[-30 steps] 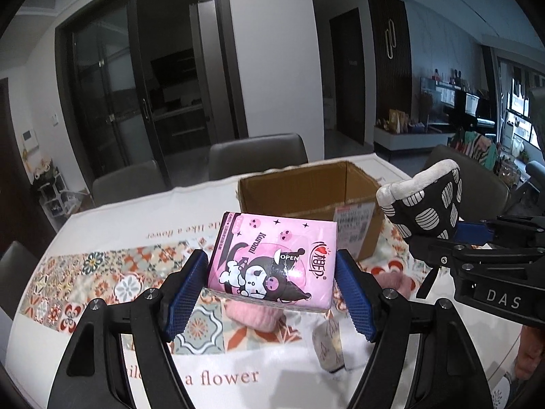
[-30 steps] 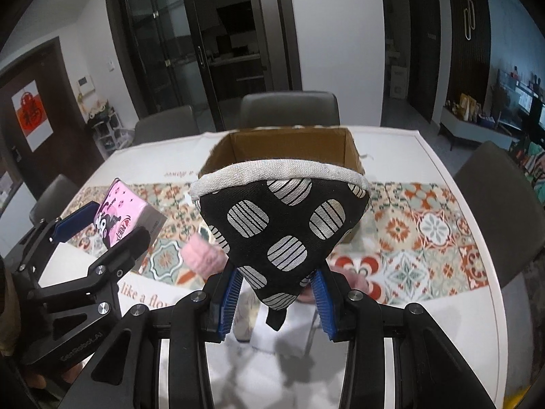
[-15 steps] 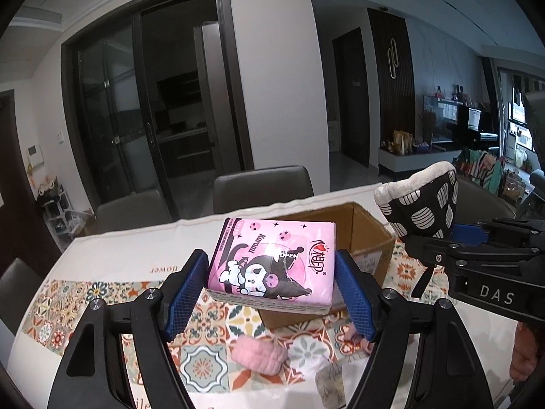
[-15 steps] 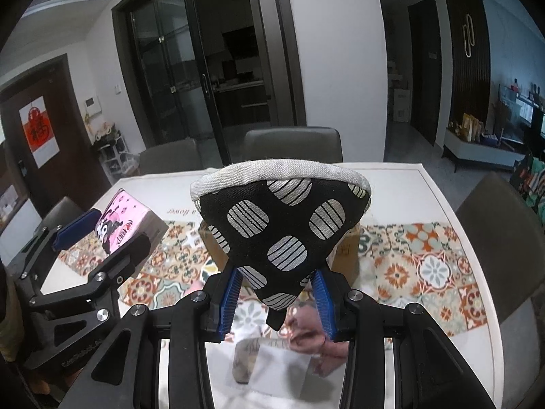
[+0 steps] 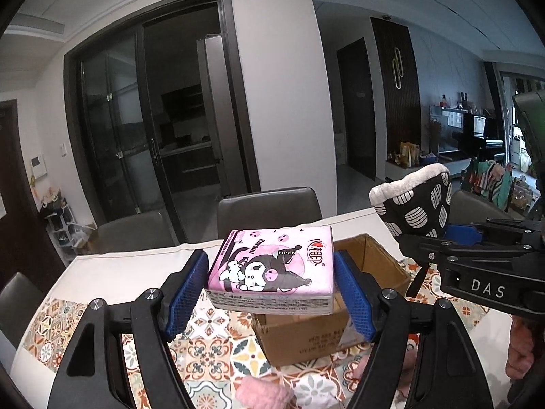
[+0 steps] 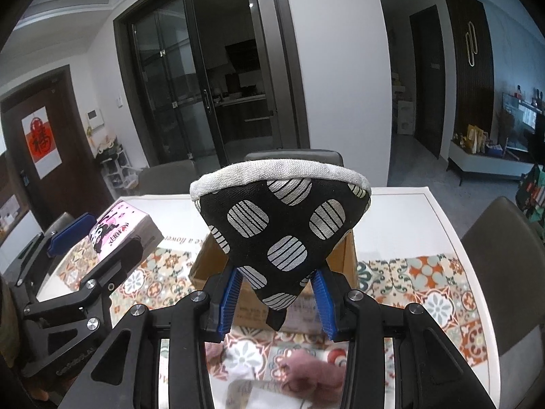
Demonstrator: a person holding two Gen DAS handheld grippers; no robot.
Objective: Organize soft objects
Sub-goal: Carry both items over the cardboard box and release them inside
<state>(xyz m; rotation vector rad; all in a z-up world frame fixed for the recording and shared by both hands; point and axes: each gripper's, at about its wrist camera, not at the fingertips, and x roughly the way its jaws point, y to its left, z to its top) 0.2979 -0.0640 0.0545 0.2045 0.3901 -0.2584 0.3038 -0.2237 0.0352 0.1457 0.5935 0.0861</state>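
My left gripper (image 5: 270, 281) is shut on a pink tissue pack (image 5: 272, 269) with a cartoon print, held in the air in front of an open cardboard box (image 5: 371, 266). My right gripper (image 6: 276, 293) is shut on a black oven mitt (image 6: 279, 228) with white striped dots and a grey cuff, raised above the same cardboard box (image 6: 347, 255). In the left wrist view the oven mitt (image 5: 414, 206) shows at the right. In the right wrist view the tissue pack (image 6: 117, 228) shows at the left.
The box stands on a table with a patterned runner (image 6: 425, 279). Pink soft items (image 5: 264, 392) (image 6: 313, 364) and a white packet (image 6: 252, 392) lie on the table near me. Dark chairs (image 5: 269, 208) (image 6: 500, 238) ring the table.
Both grippers have risen with their loads and tilted up; the box and table now sit lower in both views, and more of the room behind shows.
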